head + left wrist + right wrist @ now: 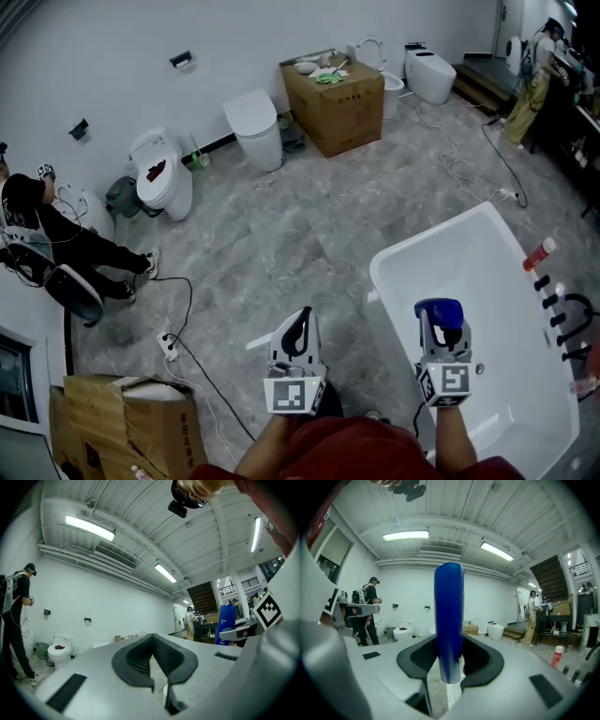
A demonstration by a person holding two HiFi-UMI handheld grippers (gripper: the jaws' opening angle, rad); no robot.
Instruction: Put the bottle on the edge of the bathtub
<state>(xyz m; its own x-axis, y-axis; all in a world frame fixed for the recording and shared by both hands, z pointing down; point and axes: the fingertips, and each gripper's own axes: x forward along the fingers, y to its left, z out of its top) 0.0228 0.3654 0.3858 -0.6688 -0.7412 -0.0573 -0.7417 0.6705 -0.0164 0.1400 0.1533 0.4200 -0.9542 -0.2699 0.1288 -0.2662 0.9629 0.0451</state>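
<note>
So, nearest in, both tools are held out low in front. The left tool (299, 323) has its jaws together with nothing between them. The right tool (441, 330) is clamped on the blue bottle (439, 310), a plain glossy cylinder standing upright. It's up in the air over the white bathtub (392, 274), not on its edge. Further out there's grey marbled floor (281, 234), then a toilet (161, 178) and a cardboard box (333, 103) by the white wall.
</note>
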